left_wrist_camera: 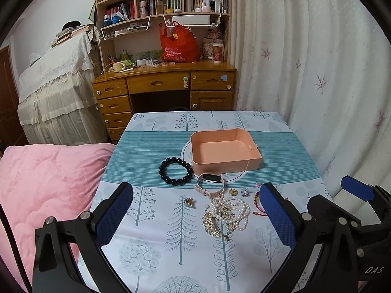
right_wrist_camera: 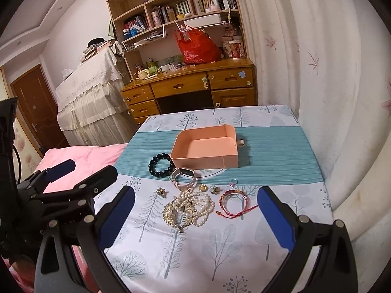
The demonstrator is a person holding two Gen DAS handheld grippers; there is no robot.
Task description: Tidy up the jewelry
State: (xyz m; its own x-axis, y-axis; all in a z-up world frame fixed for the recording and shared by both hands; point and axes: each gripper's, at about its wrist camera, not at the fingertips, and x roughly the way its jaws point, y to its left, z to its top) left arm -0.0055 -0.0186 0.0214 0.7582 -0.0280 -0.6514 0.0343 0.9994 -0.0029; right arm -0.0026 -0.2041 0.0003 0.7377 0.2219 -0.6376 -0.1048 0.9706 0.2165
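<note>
On the left, the left gripper hangs above the near part of the counter, its blue-padded jaws spread wide with nothing between them. A black round-bead bracelet lies on the teal stripe, just left of the peach open-topped plastic box, which holds nothing visible. A white-strapped watch sits just near of the box. Nearer lies a small gold flower brooch, then a tangled heap of pearl and gold-bead strands, with a gold pendant and a silver flower brooch beyond it. A red cord bracelet rests right of the heap. The right gripper is likewise wide open and empty-handed.
</note>
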